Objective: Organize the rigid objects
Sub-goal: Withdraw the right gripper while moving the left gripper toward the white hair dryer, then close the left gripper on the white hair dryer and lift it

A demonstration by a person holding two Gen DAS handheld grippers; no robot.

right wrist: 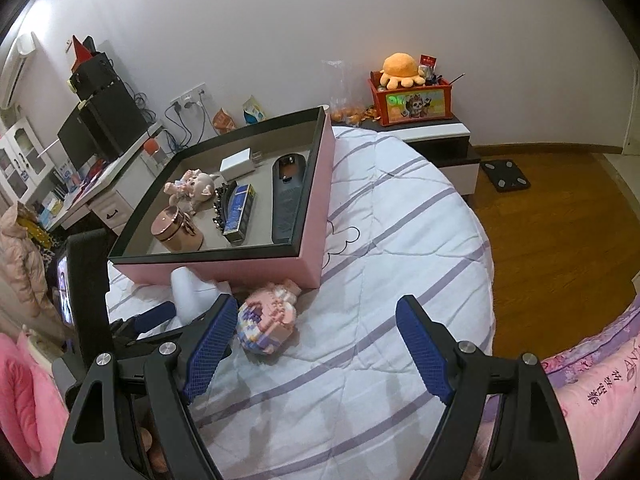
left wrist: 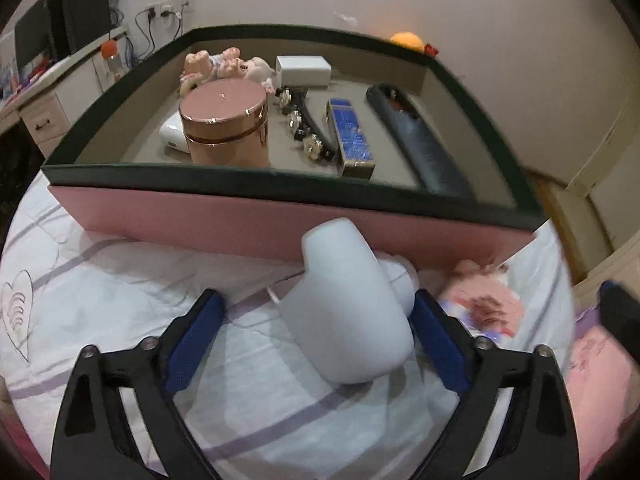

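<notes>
Two open claws (left wrist: pixel 316 316) (right wrist: pixel 316 344), striped quilt (right wrist: pixel 360 280)

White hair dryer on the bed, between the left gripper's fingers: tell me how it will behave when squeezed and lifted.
The white hair dryer looks like smooth, rounded hard plastic, so it should stay stiff but may slide on the pads. Its bent body-and-handle shape probably makes it swing if gripped off-centre. The soft quilt beneath may let it sink or shift under a push.
</notes>
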